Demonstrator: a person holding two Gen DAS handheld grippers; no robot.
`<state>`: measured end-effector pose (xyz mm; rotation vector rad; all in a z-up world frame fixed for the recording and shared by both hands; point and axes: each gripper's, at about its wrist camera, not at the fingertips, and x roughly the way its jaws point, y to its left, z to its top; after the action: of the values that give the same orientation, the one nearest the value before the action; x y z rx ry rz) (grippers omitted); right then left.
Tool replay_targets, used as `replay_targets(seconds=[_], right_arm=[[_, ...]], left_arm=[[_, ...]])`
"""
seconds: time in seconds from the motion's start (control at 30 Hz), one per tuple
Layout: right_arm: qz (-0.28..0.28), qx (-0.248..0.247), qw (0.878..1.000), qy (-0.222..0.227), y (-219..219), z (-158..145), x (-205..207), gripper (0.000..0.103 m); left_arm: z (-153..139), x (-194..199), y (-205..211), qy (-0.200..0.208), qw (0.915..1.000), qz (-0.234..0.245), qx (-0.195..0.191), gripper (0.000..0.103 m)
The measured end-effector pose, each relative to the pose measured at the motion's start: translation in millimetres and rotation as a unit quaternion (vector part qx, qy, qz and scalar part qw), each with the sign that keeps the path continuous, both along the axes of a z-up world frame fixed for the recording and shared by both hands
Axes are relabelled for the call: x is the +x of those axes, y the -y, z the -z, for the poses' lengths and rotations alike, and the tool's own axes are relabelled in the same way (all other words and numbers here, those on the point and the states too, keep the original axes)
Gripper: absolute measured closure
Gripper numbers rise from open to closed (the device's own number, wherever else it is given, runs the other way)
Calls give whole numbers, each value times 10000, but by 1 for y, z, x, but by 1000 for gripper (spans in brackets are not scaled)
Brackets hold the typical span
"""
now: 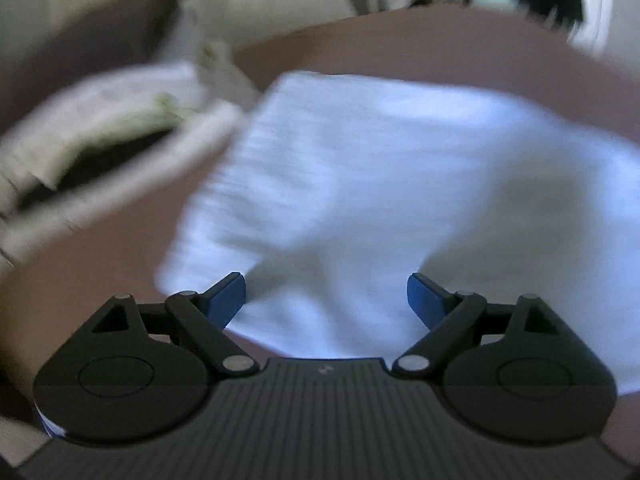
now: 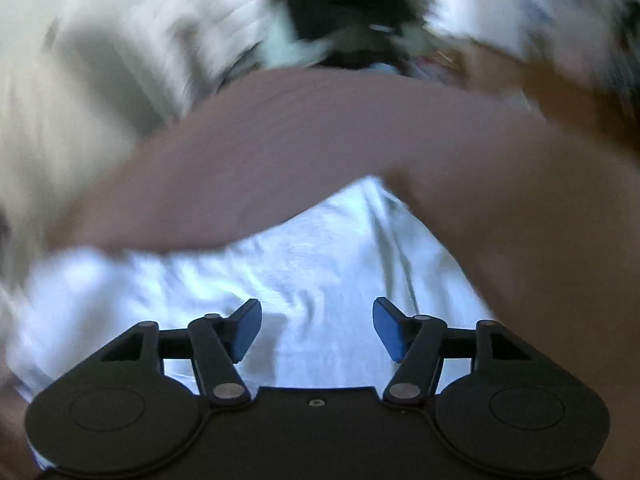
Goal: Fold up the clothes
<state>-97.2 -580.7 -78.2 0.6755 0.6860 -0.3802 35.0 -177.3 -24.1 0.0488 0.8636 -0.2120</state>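
Note:
A white garment (image 1: 380, 184) lies spread on a brownish-pink surface (image 1: 440, 48), blurred by motion. My left gripper (image 1: 326, 300) hovers over its near edge, open, with nothing between the blue pads (image 1: 226, 300). In the right wrist view the same white cloth (image 2: 280, 280) lies wrinkled below my right gripper (image 2: 316, 330). That gripper stands open above the cloth, and its blue pads (image 2: 246, 330) press on nothing.
A pale basket or pile of light laundry (image 1: 100, 132) sits at the left of the surface, with a dark brown pillow (image 1: 120, 28) behind it. Beyond the far edge of the surface (image 2: 320, 128) the room is blurred white and dark clutter (image 2: 340, 20).

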Motion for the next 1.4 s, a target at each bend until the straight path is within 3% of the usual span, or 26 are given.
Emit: replay_targets(seconds=[0.07,0.13,0.33,0.4,0.47,0.53,0.67,0.77,0.8,0.87,0.9,1.0,1.1,1.17,1.27,1.33,1.4], right_arm=[[289,972,9940,404,5,9,-40,28],[447,1532,9858,524,2,20,-65,26],[917,2515,9630,-318,-24,65,-70,26],[1185,2841,9511,-255,-30,82,-76,26],[1716,2999,9382,170,-32,99,-81,26],[2267,2614,9349,793,-35,103,-84,26],[2627,2538,9188,1497,-20,125,-67,24],[2642,2014,9270,1742,-13,127,-45,24],[2594,1773,9332,1744,-12,126,-37,30],[2354,1272,9515,1514,-13,120,-22,74],[2258,1072,9582,1392,-12,118,-18,85],[2096,439,9682,1296,-17,96,-19,86],[1603,-618,9764,1309,-40,54,-11,87],[1099,-1574,9748,1140,-65,23,8,87],[444,-2739,9566,885,-109,-15,44,87],[24,-3260,9413,877,-144,-35,68,87],[-412,-3526,9296,988,-178,-50,88,87]], left_arm=[[-5,-8,20,-18,9977,442,-514,15],[-11,-21,51,6,9916,1004,-819,15],[-13,-46,118,22,9651,2128,-1527,15],[-15,-52,134,71,9590,2370,-1550,15],[-3,-47,144,-32,9555,2472,-1611,15],[8,-42,153,-200,9528,2531,-1662,15],[29,-43,160,-522,9536,2497,-1599,15],[39,-37,151,-631,9559,2373,-1613,15],[43,-34,146,-686,9569,2307,-1625,15],[41,-29,137,-781,9612,2174,-1510,16],[38,-27,132,-812,9642,2150,-1325,16],[20,-19,118,-826,9673,2283,-732,16],[-2,-6,89,-752,9631,2467,-765,16],[-13,9,65,-768,9639,2379,-916,16],[-17,29,23,-685,9695,2006,-1232,16],[-13,36,-8,-478,9754,1589,-1449,16],[-10,45,-35,-634,9745,1161,-1811,17]])
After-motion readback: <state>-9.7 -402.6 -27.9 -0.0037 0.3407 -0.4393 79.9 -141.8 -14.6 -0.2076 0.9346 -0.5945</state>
